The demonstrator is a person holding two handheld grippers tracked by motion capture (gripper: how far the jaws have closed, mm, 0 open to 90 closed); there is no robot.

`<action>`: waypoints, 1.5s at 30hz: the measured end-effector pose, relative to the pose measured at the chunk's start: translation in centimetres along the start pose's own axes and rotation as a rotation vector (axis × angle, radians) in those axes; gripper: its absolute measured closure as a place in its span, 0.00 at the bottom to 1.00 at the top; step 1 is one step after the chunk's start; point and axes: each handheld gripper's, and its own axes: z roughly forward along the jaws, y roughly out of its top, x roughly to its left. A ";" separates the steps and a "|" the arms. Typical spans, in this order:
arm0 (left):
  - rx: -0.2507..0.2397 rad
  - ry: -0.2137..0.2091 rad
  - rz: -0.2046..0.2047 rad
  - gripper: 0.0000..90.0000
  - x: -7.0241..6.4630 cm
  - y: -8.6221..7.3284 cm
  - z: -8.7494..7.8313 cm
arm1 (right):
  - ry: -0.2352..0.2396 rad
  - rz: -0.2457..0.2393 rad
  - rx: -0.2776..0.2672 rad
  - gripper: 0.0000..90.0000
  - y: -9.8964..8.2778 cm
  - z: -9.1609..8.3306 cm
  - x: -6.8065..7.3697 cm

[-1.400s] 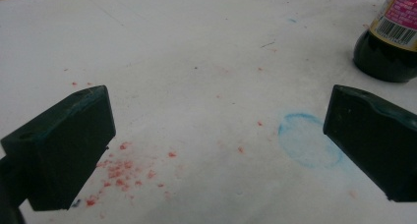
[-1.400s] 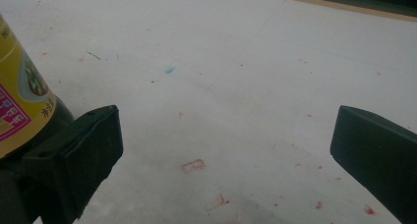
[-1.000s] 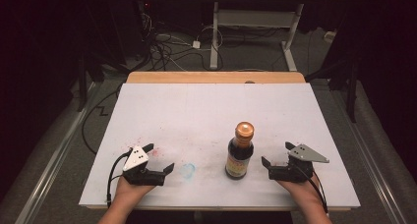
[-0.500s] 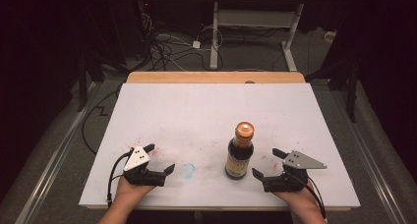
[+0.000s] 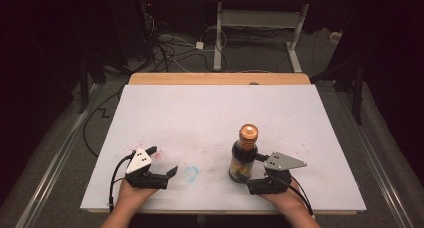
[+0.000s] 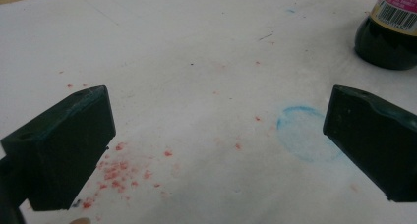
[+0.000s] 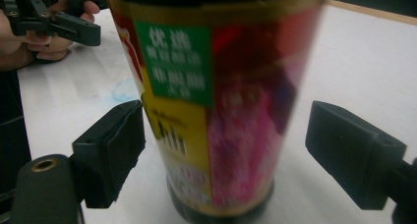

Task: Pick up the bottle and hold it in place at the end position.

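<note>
My left hand-held gripper [image 5: 162,163] rests on the tabletop [image 5: 210,118] with jaws spread and nothing between them, same spot as a second ago. The sauce bottle [image 5: 244,155] stands upright right of centre, near the front edge. My right hand-held gripper [image 7: 221,150] has slid in around it; jaws closing, one pad at the label, the other apart. Grasp looks imminent.

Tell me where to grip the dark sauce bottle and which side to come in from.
Grip the sauce bottle on its wide labelled body, low down, coming in level from its right, where the right gripper already straddles it. It stands upright, and the straight round body gives the jaws flat contact; the narrow neck and copper cap sit high and would tip it. The jaws have just been closing, one side not yet touching.
</note>
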 end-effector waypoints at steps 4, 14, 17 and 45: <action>-0.003 -0.001 0.004 0.00 0.0 0.0 0.0 | 0.012 -0.010 -0.008 0.22 0.7 0.7 -0.2; 0.005 0.005 0.009 0.00 -0.1 -0.1 0.1 | 0.004 -0.064 -0.020 0.35 1.2 1.0 0.4; 0.001 0.006 0.013 0.00 -0.1 -0.1 0.1 | -0.004 -0.064 -0.017 0.35 1.3 1.0 0.5; -0.010 0.006 0.010 0.00 -0.1 -0.1 0.0 | -0.118 -0.039 -0.028 0.36 3.5 3.3 0.6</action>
